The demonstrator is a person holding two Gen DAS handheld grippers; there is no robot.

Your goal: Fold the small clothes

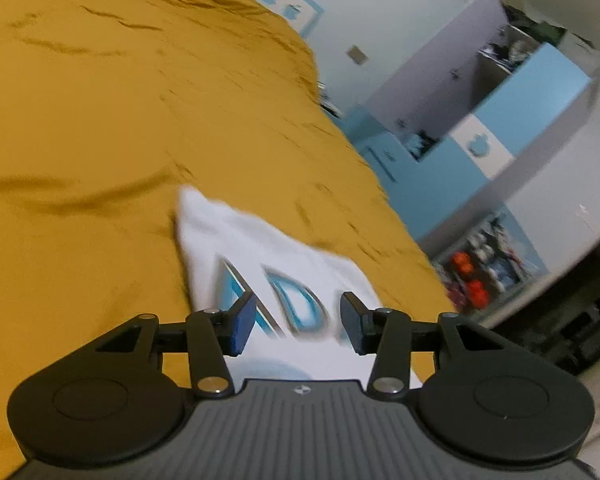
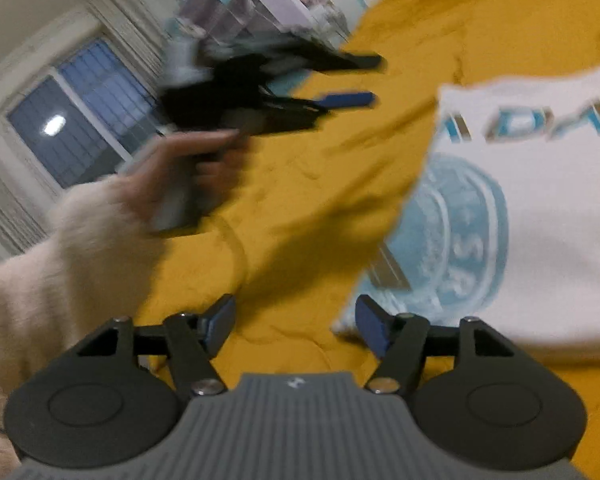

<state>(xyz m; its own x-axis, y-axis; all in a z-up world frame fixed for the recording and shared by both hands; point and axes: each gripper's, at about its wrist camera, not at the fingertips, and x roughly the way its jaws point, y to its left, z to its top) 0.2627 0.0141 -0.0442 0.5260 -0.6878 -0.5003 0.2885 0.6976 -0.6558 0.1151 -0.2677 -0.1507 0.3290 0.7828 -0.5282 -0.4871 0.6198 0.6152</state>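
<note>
Right wrist view: white shirt [image 2: 540, 216] beside spread right tongs [image 2: 296, 324].

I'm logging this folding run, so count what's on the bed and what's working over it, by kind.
White shirt: 1
Mustard bedsheet: 1
Grippers: 2, left gripper and right gripper, both open and holding nothing
Total: 4

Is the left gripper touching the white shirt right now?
Apart. The right wrist view shows the left gripper held in the air above the yellow bedspread, well clear of the white shirt, fingers open.
</note>
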